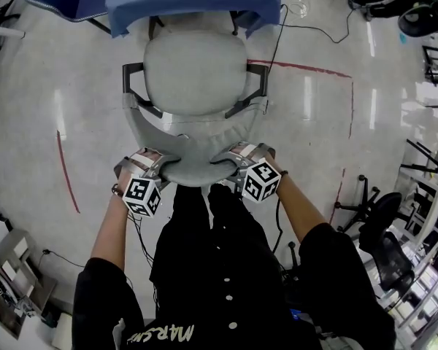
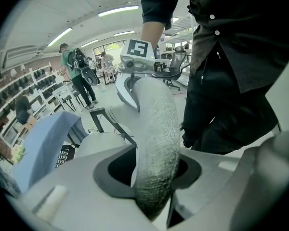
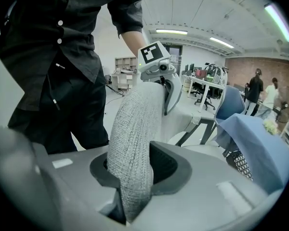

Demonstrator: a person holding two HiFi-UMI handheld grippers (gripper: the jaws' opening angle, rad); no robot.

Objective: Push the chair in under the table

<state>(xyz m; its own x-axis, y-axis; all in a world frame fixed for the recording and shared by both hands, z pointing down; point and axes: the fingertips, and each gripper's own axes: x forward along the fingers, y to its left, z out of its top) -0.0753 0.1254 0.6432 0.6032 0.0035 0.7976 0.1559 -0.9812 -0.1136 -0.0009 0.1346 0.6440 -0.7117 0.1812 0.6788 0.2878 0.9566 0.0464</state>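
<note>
The pale, glossy floor (image 1: pixel 36 71) is marked with red tape lines (image 1: pixel 67 173). Spare black office chairs (image 1: pixel 385 228) stand at the right. Strip lights (image 2: pixel 118 11) run along the white ceiling. A brick wall (image 3: pixel 279 69) closes the far end, and shelving (image 2: pixel 33 85) lines one side.

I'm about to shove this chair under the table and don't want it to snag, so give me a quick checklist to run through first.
1. Hold by left gripper on backrest: shut on it, ok.
2. Hold by right gripper on backrest: shut on it, ok.
3. The seat lined up with the table: ok.
4. The armrests low enough to pass under it: cannot tell.
5. The cable clear of the path: cannot tell.
</note>
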